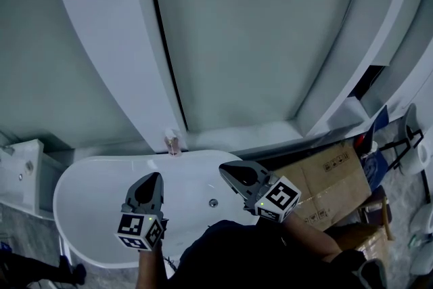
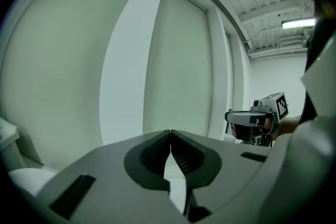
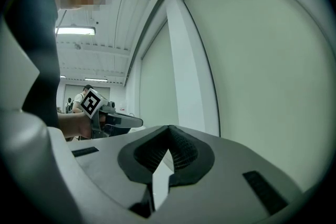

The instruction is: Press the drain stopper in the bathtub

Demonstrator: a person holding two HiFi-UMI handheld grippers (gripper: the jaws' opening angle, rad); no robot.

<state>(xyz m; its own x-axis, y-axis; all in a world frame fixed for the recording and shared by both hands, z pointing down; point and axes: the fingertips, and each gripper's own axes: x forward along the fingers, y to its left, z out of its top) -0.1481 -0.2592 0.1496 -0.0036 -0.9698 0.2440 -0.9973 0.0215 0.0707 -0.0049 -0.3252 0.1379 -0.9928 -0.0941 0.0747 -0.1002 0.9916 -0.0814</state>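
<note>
A white oval bathtub (image 1: pixel 88 179) lies below me in the head view. Its small round metal drain stopper (image 1: pixel 213 202) sits on the tub floor between my two grippers. My left gripper (image 1: pixel 158 176) hovers over the tub to the left of the stopper, jaws shut with nothing in them. To the stopper's upper right, my right gripper (image 1: pixel 222 170) is likewise shut and empty. Neither touches the stopper. The left gripper view shows the left gripper (image 2: pixel 170 133) aimed at the wall, with the right gripper (image 2: pixel 257 119) off to the side. In the right gripper view, the right gripper (image 3: pixel 168 128) also faces the wall.
A small pinkish fitting (image 1: pixel 173 143) stands on the tub's far rim. Pale green wall panels (image 1: pixel 270 30) rise behind the tub. A cardboard box (image 1: pixel 331 179) lies to the right, and a white basin (image 1: pixel 20 172) stands at the left. A person (image 3: pixel 80 99) stands far off.
</note>
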